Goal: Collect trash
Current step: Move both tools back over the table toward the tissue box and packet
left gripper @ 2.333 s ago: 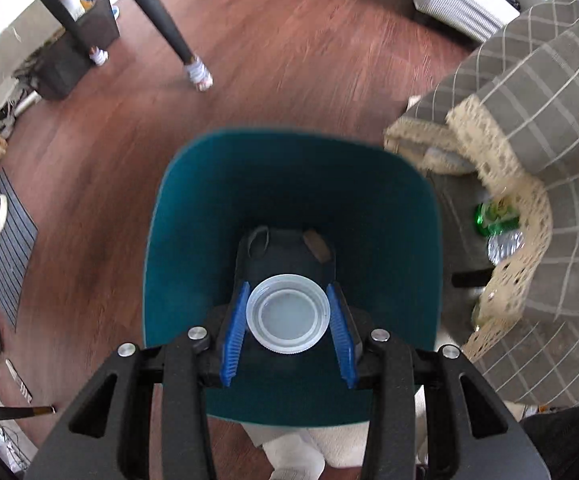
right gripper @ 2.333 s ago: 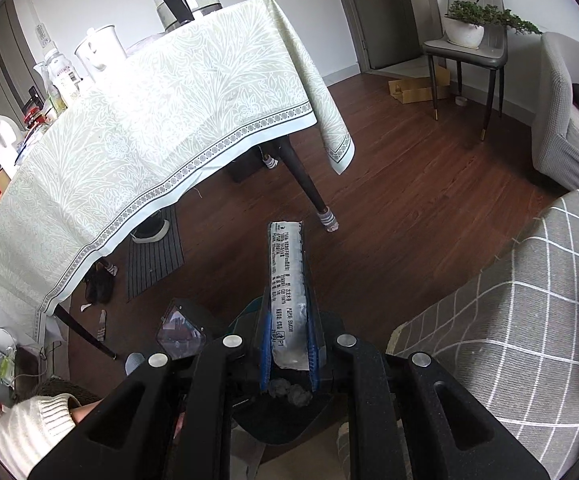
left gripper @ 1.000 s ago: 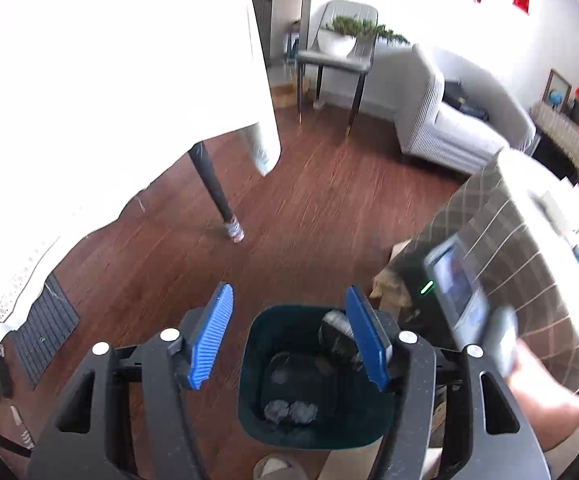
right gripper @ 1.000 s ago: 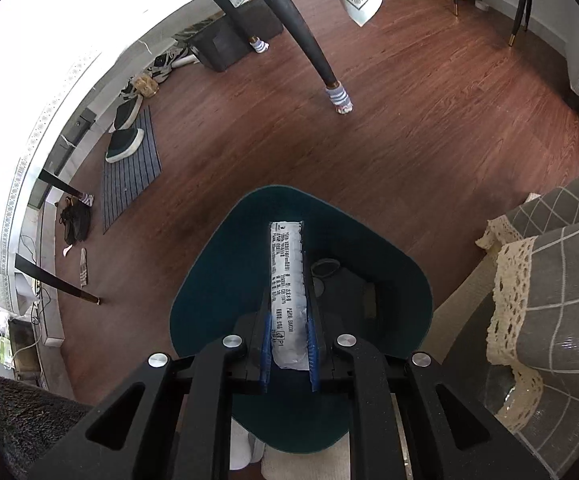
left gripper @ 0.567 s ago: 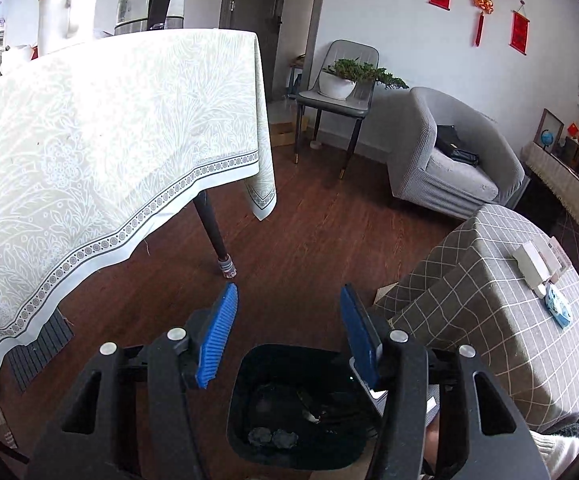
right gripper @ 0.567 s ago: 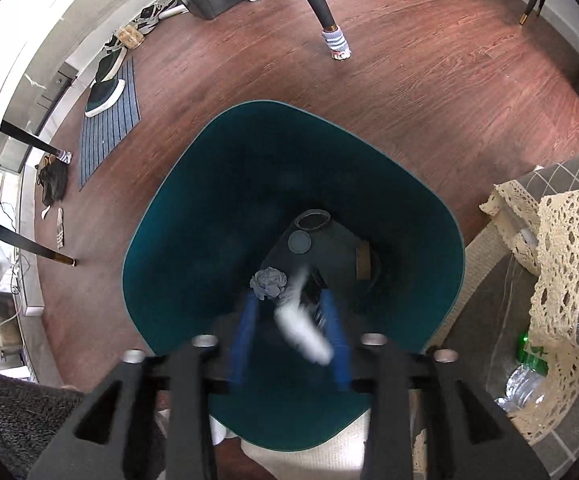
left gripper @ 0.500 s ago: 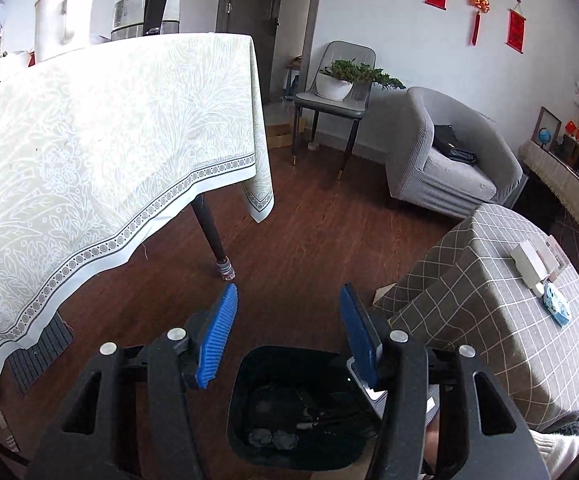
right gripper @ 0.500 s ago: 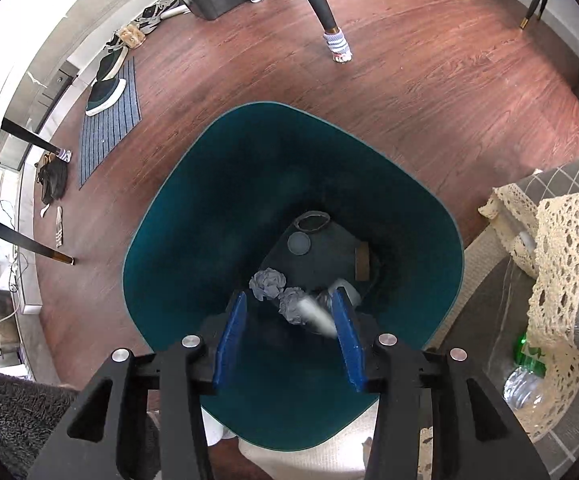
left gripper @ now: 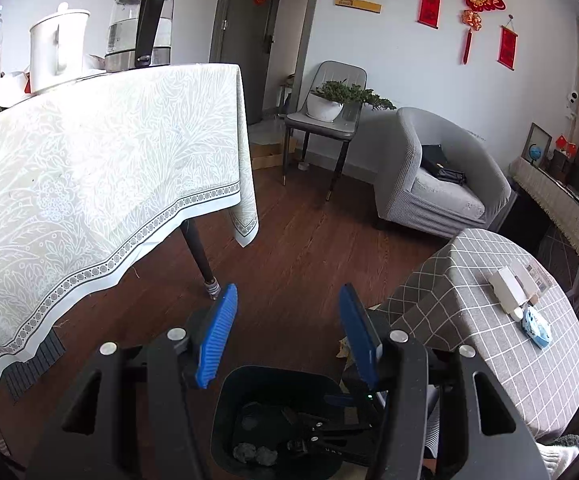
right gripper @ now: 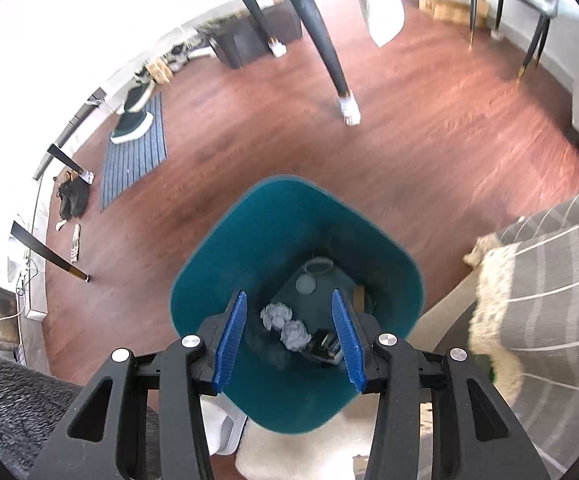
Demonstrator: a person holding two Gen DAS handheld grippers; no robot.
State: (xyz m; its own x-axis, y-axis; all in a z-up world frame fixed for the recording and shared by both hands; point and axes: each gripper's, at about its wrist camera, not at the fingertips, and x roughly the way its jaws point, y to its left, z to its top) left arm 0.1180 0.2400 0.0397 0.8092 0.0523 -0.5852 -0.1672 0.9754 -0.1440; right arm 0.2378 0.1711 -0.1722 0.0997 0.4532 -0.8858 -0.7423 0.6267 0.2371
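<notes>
A teal trash bin [right gripper: 209, 280] stands on the wood floor below my right gripper [right gripper: 285, 304], which is open and empty above its mouth. Inside lie crumpled paper balls [right gripper: 285, 324], a round lid [right gripper: 304, 283] and a dark wrapper [right gripper: 323, 344]. In the left wrist view the bin [left gripper: 277, 376] sits low between the fingers of my left gripper [left gripper: 285, 300], which is open and empty, raised and looking across the room. Part of the other gripper hangs over the bin there.
A table with a pale patterned cloth [left gripper: 89, 184] is at left, its leg [right gripper: 325, 60] on the floor. A low table with a grey checked cloth [left gripper: 501, 320] stands right of the bin. A grey armchair [left gripper: 429, 176] and a chair with a plant [left gripper: 329, 104] are further back.
My right gripper opened and dropped the long white packet into the bin, then rose. My left gripper, having released the lid earlier, lifted and tilted up toward the room.
</notes>
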